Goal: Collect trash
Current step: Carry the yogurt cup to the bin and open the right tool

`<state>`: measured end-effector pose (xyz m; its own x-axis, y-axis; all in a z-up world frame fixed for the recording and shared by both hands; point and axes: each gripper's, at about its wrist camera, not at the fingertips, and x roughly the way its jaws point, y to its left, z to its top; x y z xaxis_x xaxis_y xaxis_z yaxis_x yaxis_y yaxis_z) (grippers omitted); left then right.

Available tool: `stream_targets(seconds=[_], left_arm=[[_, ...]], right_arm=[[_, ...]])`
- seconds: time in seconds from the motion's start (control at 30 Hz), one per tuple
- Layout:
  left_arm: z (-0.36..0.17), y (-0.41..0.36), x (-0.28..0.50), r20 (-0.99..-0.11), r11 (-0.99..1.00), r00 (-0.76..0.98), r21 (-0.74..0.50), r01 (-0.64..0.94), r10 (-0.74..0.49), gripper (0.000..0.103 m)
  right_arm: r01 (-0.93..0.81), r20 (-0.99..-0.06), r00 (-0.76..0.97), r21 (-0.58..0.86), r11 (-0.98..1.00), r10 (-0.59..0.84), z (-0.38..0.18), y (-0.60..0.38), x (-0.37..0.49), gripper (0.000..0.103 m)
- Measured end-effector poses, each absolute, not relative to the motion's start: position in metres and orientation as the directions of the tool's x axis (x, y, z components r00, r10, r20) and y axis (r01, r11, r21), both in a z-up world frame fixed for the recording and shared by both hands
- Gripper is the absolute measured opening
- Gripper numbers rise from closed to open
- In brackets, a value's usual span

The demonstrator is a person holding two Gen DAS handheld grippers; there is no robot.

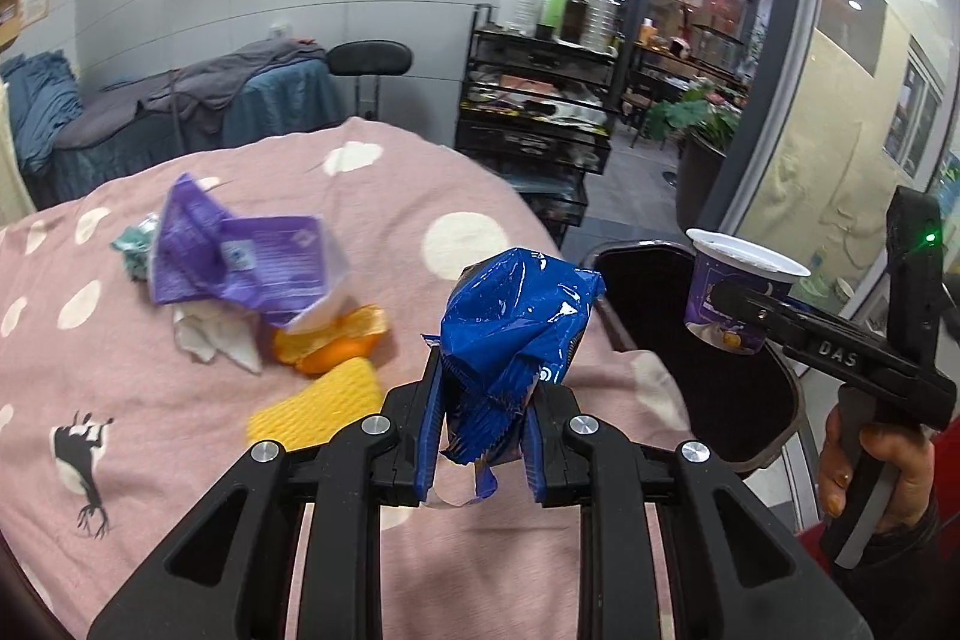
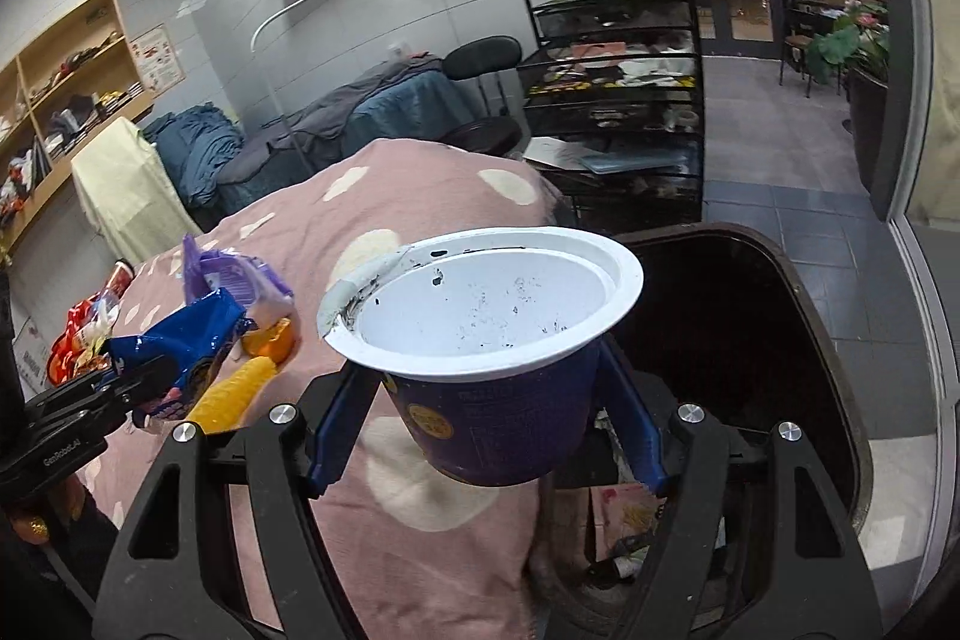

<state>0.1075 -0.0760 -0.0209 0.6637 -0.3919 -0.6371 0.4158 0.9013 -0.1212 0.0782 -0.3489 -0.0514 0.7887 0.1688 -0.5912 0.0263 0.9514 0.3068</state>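
Observation:
My left gripper (image 1: 480, 388) is shut on a crumpled blue wrapper (image 1: 516, 322) and holds it above the pink spotted cover (image 1: 180, 400); it also shows in the right wrist view (image 2: 180, 346). My right gripper (image 2: 486, 400) is shut on a purple cup with a white rim (image 2: 486, 334) and holds it at the edge of the dark bin (image 2: 750, 340). In the left wrist view the cup (image 1: 738, 292) hangs over the bin (image 1: 708, 400). A purple packet (image 1: 240, 256), orange peel (image 1: 336, 340), a yellow piece (image 1: 318, 406) and white tissue (image 1: 210, 334) lie on the cover.
A black wire cart (image 2: 618, 112) with bottles stands behind the bed. A blue-covered bed (image 1: 180, 112) and a black stool (image 1: 369, 61) are at the back. Trash lies in the bin's bottom (image 2: 624, 520). Wooden shelves (image 2: 60, 100) are on the left wall.

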Motion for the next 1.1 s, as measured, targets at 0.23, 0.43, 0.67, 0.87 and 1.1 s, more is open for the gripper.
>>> stream_targets(seconds=[0.23, 0.43, 0.67, 0.87, 1.1], left_arm=[[-0.024, -0.110, 0.111, -0.653, 0.867, 0.621, -0.114, 0.485, -0.433, 0.023], [-0.027, -0.128, 0.119, -0.666, 0.849, 0.591, -0.124, 0.514, -0.455, 0.023], [-0.035, -0.143, 0.126, -0.689, 0.840, 0.562, -0.128, 0.527, -0.457, 0.023], [-0.041, -0.148, 0.131, -0.706, 0.836, 0.542, -0.133, 0.532, -0.457, 0.023], [-0.043, -0.158, 0.134, -0.717, 0.825, 0.523, -0.130, 0.550, -0.461, 0.023]], right_arm=[[0.139, -0.630, 0.770, 0.313, 0.940, 0.096, -0.071, -0.390, 0.079, 0.072], [0.224, -0.691, 0.721, 0.306, 0.925, 0.054, -0.090, -0.412, 0.092, 0.072], [0.267, -0.783, 0.620, 0.270, 0.925, 0.050, -0.124, -0.418, 0.117, 0.072], [0.277, -0.815, 0.577, 0.264, 0.924, 0.060, -0.142, -0.412, 0.124, 0.077], [0.266, -0.791, 0.609, 0.282, 0.922, 0.066, -0.135, -0.406, 0.107, 0.086]])
